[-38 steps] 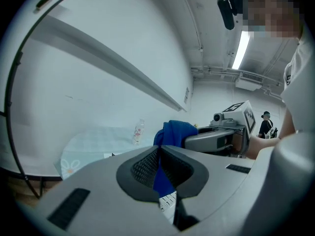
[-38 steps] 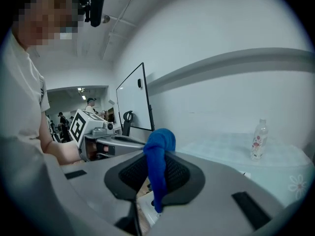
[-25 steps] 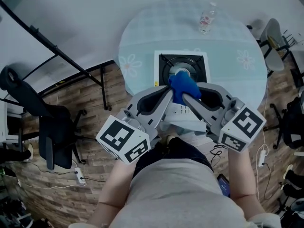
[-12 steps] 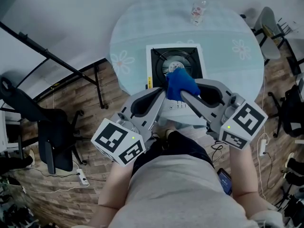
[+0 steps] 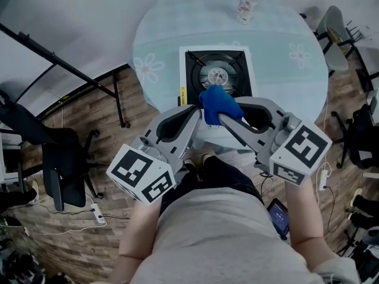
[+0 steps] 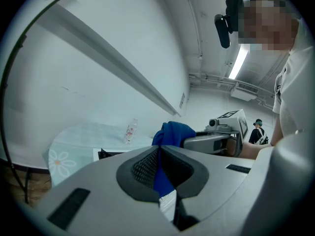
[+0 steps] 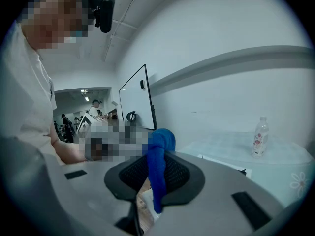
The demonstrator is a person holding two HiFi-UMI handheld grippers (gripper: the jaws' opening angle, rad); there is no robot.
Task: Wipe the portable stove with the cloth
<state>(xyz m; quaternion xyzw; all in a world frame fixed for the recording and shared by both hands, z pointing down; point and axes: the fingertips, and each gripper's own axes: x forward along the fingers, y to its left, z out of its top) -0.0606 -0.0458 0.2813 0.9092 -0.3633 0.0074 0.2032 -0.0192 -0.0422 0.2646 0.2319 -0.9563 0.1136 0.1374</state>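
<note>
The white portable stove with its black burner stands near the front of the round table. A bunched blue cloth hangs over the stove's near edge, held from both sides. My left gripper is shut on its left part, and my right gripper is shut on its right part. In the left gripper view the cloth runs down between the jaws of that gripper. The right gripper view shows the cloth pinched in that gripper as well.
A clear water bottle stands at the table's far side, behind the stove. A black office chair and a slanting black stand bar are at the left. More chairs stand at the right. The floor is wood, with cables.
Both grippers have drawn the cloth back toward me, from over the burner to the stove's near edge. The burner now shows in full.
</note>
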